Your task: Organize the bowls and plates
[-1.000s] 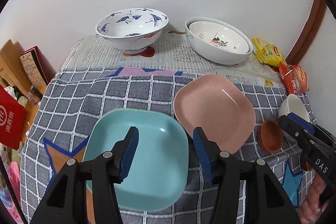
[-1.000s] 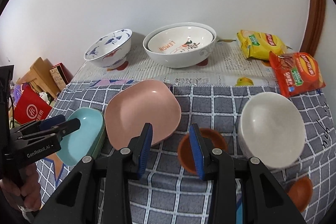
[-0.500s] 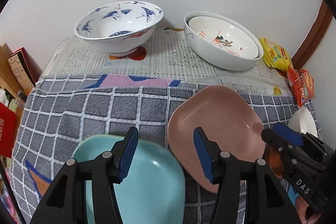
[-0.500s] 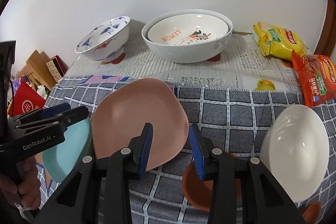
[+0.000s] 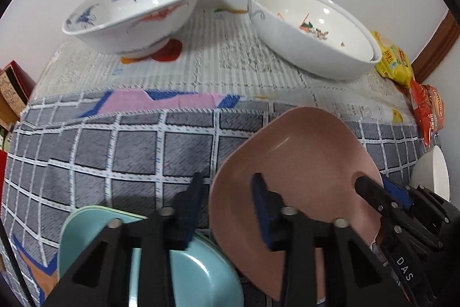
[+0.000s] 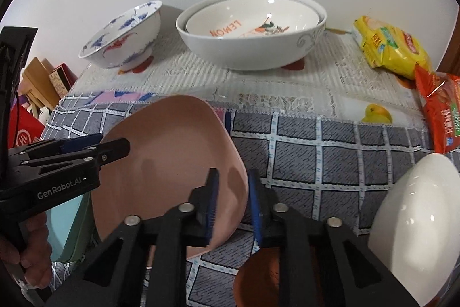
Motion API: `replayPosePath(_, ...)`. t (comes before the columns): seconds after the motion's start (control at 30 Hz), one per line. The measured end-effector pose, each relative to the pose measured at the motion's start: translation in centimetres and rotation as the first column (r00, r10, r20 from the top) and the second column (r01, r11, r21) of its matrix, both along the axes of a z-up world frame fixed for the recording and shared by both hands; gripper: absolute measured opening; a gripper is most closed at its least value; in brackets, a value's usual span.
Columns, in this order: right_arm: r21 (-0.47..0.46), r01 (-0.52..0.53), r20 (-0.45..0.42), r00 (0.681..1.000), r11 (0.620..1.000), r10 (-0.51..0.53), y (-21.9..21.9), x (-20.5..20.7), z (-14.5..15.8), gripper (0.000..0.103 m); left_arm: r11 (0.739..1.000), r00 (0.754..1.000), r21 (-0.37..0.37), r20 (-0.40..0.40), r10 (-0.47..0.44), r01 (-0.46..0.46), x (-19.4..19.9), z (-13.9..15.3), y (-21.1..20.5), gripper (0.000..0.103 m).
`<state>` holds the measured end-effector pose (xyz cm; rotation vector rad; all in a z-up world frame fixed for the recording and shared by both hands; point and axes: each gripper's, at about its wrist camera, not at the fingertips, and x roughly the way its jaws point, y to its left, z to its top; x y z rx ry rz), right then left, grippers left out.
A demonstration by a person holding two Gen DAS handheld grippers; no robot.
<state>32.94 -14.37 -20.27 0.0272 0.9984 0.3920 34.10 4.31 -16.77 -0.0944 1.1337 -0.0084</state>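
Observation:
A pink square plate [image 5: 299,163] [image 6: 172,151] lies on the grey checked cloth. My left gripper [image 5: 227,197] is open, its fingers astride the plate's left rim. My right gripper [image 6: 233,197] is open, astride the plate's right rim. A teal plate [image 5: 198,278] [image 6: 66,226] lies to the left, under the left gripper. At the back stand a blue-patterned bowl [image 5: 135,10] [image 6: 123,39] and two nested white bowls [image 5: 313,28] [image 6: 250,30]. A white bowl [image 6: 417,223] [image 5: 431,174] and a small brown dish [image 6: 258,278] sit at the right.
Yellow [image 6: 388,45] and orange [image 6: 442,111] snack packets lie at the back right by the wall. A lace cloth [image 5: 224,59] covers the back of the table. Boxes and a red bag [image 6: 23,131] stand beyond the table's left edge.
Both grippers have moved forward and lower toward the pink plate. Their fingers now straddle its opposite rims. The plate looks unmoved.

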Motion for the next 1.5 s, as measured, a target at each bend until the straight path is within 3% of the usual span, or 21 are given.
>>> replayPosePath(0.1,-0.01,0.012,0.002,1.0,1.0,-0.012,-0.1,0.2,-0.3,0.006,1.0,1.0,0.003,0.016,0.011,-0.011,0.2,-0.2,0.1,0.019)
replayPosePath(0.17,0.014,0.024,-0.004,1.0,1.0,-0.024,-0.5,0.3,-0.2,0.006,1.0,1.0,-0.024,0.021,0.02,-0.019,0.2,0.3,0.3,0.017)
replayPosePath(0.63,0.068,0.049,0.084,0.995,0.996,-0.055,-2.2,-4.3,5.4,0.005,0.999,0.991,-0.035,0.132,0.001,0.004,-4.8,6.1,0.4,0.016)
replayPosePath(1.5,0.109,0.054,0.14,0.988,0.993,-0.069,-1.6,-14.0,10.4,0.005,0.999,0.978,-0.045,0.207,0.03,-0.021,-14.4,10.6,2.5,0.016)
